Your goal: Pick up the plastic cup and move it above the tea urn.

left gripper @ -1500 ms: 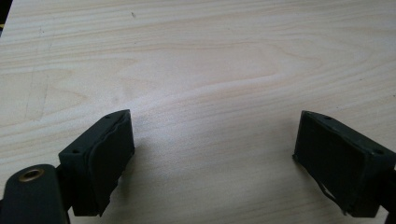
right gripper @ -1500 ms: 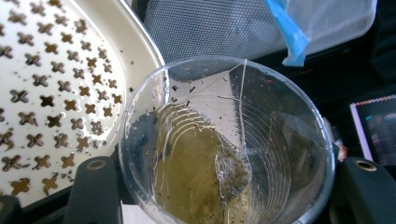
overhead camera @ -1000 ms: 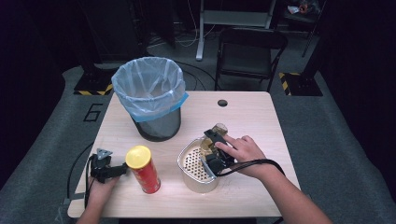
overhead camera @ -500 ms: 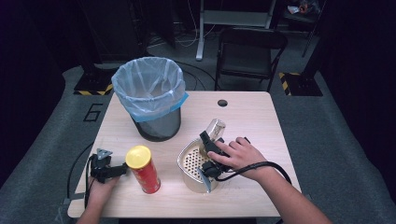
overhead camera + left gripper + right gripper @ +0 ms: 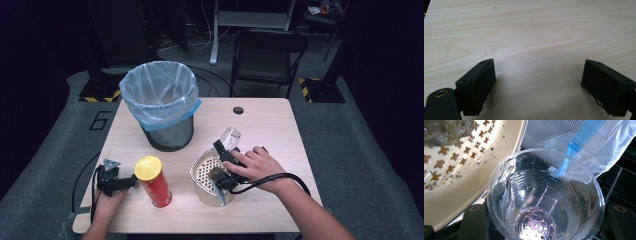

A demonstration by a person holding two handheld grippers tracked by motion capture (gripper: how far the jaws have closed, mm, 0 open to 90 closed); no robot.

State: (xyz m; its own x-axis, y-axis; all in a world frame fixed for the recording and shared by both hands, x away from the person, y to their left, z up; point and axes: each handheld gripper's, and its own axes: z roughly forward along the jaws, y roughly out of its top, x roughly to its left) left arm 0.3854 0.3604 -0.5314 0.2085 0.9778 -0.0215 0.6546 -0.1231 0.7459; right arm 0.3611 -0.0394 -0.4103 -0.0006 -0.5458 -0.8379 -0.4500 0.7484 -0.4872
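Note:
My right gripper is shut on a clear plastic cup, which lies tilted over the far rim of a cream perforated strainer. In the right gripper view the cup's open mouth faces the camera, with specks and droplets inside, and the right gripper clamps its sides. A crumpled brownish lump lies in the strainer. My left gripper rests on the table beside a red can with a yellow lid. In its own view the left gripper stands open over bare wood.
A black mesh bin lined with a pale blue bag stands at the table's back left. Its mesh is close behind the cup. A cable hole sits near the far edge. A folding chair stands behind the table.
My right hand has shifted slightly left over the strainer with the cup still in its grip. The left hand and the can have not moved.

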